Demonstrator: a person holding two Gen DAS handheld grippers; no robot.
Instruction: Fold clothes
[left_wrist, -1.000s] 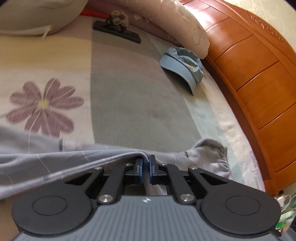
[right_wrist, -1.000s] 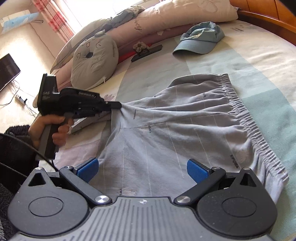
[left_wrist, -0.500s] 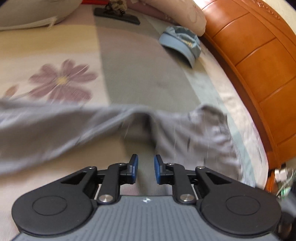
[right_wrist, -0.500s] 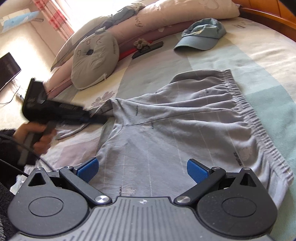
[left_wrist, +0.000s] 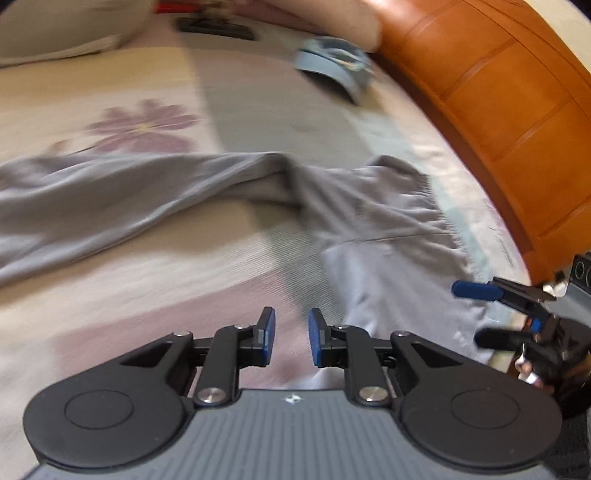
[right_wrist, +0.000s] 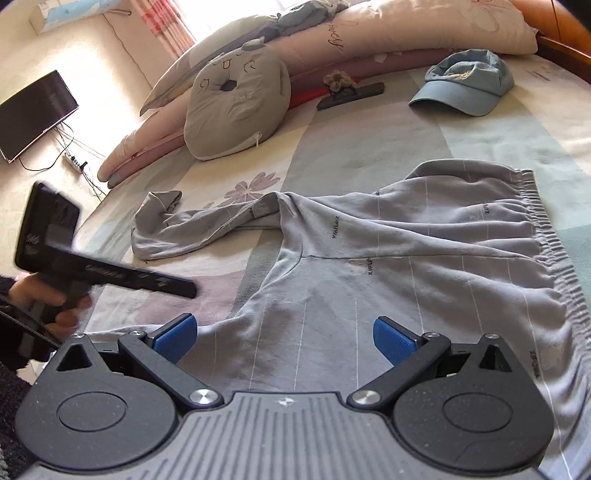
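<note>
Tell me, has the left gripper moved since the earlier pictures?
Yes. In the right wrist view the left gripper has let go of the grey trousers and drawn back toward the bed edge, away from the grey cushion. Its jaws have just been opening, nothing between them.

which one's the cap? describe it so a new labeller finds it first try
Start at the long pink pillow along the head of the bed; just in front of its right end, near the wooden headboard, lies the cap. It is light blue with a brim, beyond the grey shorts. Nothing else on the bed is blue, and it is far smaller than the grey cushion.
</note>
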